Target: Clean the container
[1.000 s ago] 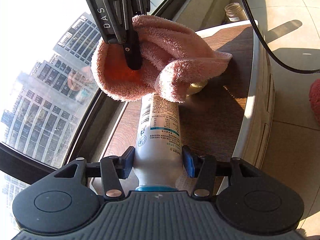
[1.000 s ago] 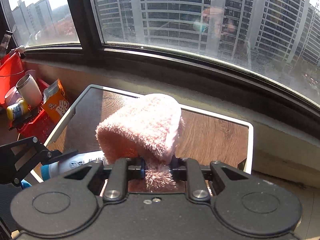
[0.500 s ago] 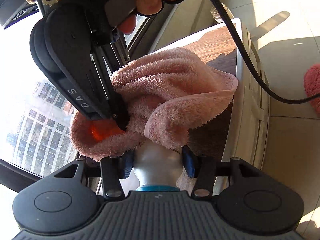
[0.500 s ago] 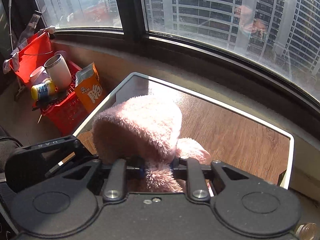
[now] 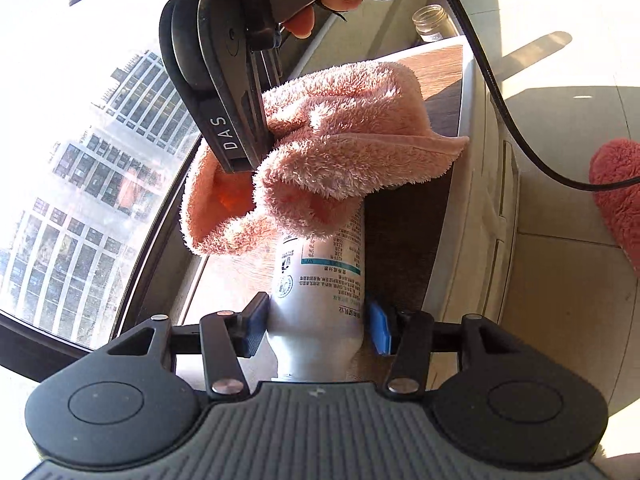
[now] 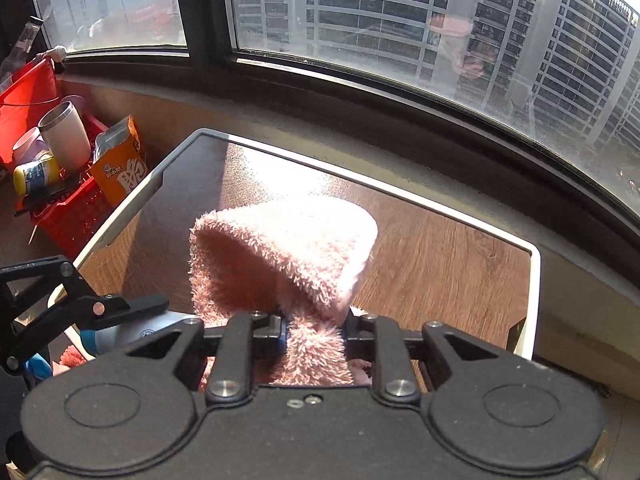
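Observation:
A white bottle (image 5: 320, 280) with a teal-striped label lies lengthwise in my left gripper (image 5: 316, 320), whose blue pads are shut on its lower body. A fluffy pink cloth (image 5: 340, 152) drapes over the bottle's far half, hiding that end. My right gripper (image 5: 252, 148) comes in from above, shut on the cloth. In the right wrist view the pink cloth (image 6: 288, 252) bulges up from my right gripper (image 6: 314, 336), and the bottle (image 6: 132, 330) shows at lower left in the left gripper (image 6: 120, 308).
Below is a wooden table (image 6: 440, 264) with a white rim, set against a large window (image 6: 400, 40). A red crate (image 6: 44, 128) with cups and a snack bag stands to the left. A glass jar (image 5: 432, 24) sits beyond the table, and a black cable (image 5: 512, 120) hangs nearby.
The pink cloth and right gripper have slid back along the bottle away from the left gripper, uncovering the label again. The left gripper keeps its hold.

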Demonstrator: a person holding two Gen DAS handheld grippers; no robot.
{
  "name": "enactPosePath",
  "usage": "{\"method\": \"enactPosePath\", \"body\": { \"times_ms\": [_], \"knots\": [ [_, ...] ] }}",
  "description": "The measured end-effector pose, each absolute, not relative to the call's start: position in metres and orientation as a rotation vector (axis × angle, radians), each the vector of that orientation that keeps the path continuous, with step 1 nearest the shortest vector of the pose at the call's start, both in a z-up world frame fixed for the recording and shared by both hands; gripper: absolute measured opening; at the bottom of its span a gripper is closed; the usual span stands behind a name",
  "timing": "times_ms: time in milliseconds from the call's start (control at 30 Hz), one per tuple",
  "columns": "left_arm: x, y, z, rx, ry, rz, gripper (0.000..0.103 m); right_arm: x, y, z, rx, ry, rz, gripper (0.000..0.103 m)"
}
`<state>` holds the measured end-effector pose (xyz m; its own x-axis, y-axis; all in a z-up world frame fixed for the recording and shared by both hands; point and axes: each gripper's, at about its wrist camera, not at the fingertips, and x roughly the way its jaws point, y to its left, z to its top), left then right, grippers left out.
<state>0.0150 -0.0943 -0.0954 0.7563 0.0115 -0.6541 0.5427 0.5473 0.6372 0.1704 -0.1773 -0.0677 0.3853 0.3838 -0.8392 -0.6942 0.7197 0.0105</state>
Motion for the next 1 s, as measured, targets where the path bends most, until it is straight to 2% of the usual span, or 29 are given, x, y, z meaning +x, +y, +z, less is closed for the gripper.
{"method": "enactPosePath", "body": {
  "times_ms": [100,167,233,567,633,833,1000],
  "knots": [
    [0.016,-0.09,-0.091,0.922,0.675,-0.337,0.057,0.169,-0.178,-0.07,-0.393,0.945,0.697,0.021],
    [0.014,-0.089,-0.089,0.93,0.667,-0.331,0.068,0.169,-0.179,-0.07,-0.382,0.948,0.699,0.021],
    [0.011,-0.087,-0.086,0.935,0.671,-0.342,0.072,0.169,-0.179,-0.07,-0.383,0.946,0.7,0.021],
    [-0.016,-0.082,-0.079,1.036,0.671,-0.373,0.075,0.169,-0.179,-0.07,-0.381,0.946,0.703,0.021],
    [-0.011,-0.077,-0.067,0.946,0.721,-0.398,0.075,0.169,-0.18,-0.07,-0.38,0.947,0.704,0.021],
    [0.035,-0.031,-0.034,0.449,0.907,-0.454,0.075,0.17,-0.18,-0.07,-0.368,0.951,0.709,0.021],
    [0.074,-0.016,-0.036,0.135,1.031,-0.445,0.075,0.17,-0.18,-0.07,-0.361,0.955,0.714,0.021]
  ]
}}
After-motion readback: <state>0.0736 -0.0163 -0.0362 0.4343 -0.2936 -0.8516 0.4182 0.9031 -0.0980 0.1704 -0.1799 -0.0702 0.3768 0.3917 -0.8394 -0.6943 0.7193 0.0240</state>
